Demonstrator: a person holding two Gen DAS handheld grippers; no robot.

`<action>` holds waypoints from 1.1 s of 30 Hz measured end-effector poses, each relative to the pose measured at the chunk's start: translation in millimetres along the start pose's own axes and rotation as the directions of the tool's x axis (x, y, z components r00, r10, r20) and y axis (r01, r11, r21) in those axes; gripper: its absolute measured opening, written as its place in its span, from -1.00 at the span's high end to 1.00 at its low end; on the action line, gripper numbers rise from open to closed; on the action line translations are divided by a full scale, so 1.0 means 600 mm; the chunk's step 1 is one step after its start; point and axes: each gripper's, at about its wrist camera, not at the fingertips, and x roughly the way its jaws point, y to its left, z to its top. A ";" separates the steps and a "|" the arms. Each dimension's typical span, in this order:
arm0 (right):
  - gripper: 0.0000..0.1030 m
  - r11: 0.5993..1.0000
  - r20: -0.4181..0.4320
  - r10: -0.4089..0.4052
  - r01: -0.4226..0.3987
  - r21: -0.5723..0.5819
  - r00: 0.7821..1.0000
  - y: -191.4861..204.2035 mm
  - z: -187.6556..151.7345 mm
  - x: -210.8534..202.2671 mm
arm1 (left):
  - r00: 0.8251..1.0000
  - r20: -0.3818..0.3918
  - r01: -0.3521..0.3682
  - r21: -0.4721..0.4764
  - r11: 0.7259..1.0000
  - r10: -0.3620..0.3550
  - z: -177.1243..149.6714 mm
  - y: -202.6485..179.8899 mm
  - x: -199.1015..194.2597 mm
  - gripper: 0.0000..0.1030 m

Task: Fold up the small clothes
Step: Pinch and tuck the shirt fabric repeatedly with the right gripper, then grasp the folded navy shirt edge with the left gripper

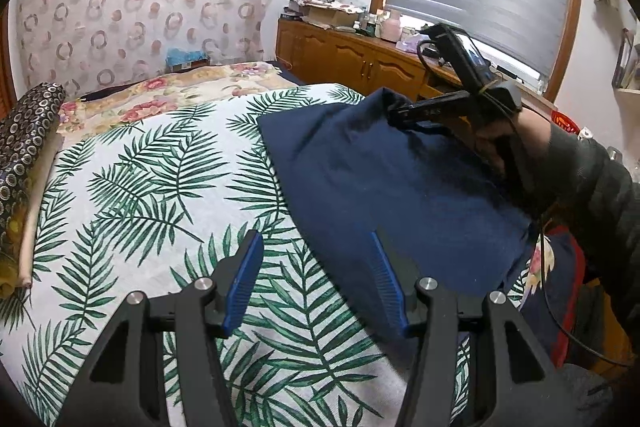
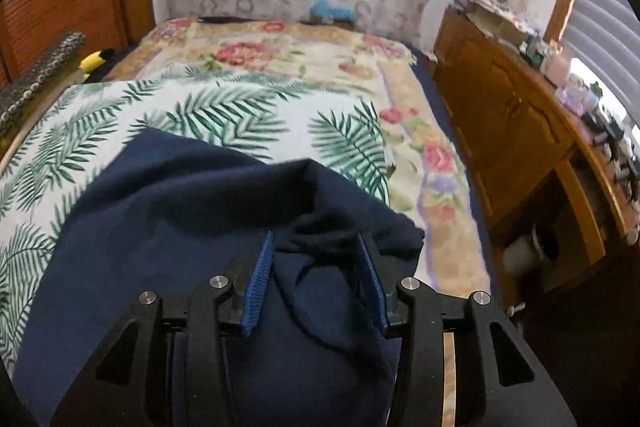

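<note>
1. Two blue-padded fingers [image 1: 246, 277] of the left gripper [image 1: 316, 277] stand wide apart in the left wrist view, holding nothing, above the palm-leaf sheet [image 1: 132, 187]. The navy garment [image 1: 384, 195] lies on that sheet, its near edge beneath the inner finger. Further off, the right gripper [image 1: 400, 115] – seen from the side in the person's right hand [image 1: 500, 143] – lifts a corner of the cloth; whether it pinches cannot be told here.
2. In the right wrist view, the right gripper [image 2: 318, 279] has its fingers [image 2: 258, 283] parted, with a bunched fold of the navy garment [image 2: 168, 219] between them – the pads do not look pressed shut on it. The cloth spreads left over the palm-leaf sheet [image 2: 224, 111], beside the floral bedspread [image 2: 420, 155] and wooden cabinet [image 2: 508, 123].
</note>
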 end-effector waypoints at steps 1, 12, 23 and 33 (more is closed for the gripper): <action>0.17 1.000 -0.006 0.009 -0.008 0.013 1.000 -0.004 0.001 0.005 | 1.000 -0.002 0.001 0.001 1.000 -0.001 -0.001 -0.001 0.002 -0.04; 0.97 0.988 0.089 -0.079 0.066 0.142 0.993 -0.080 0.019 -0.043 | 1.000 -0.024 0.016 0.007 1.000 -0.016 -0.007 -0.012 0.014 -0.04; 0.48 0.989 0.138 -0.104 0.088 0.119 0.985 -0.088 -0.018 -0.114 | 0.998 -0.057 0.025 0.034 0.999 -0.023 -0.014 -0.027 0.024 -0.04; 0.22 0.998 0.134 0.000 -0.009 0.061 0.991 -0.035 -0.146 -0.166 | 0.993 -0.108 0.045 0.050 0.998 -0.039 -0.024 -0.040 0.039 -0.04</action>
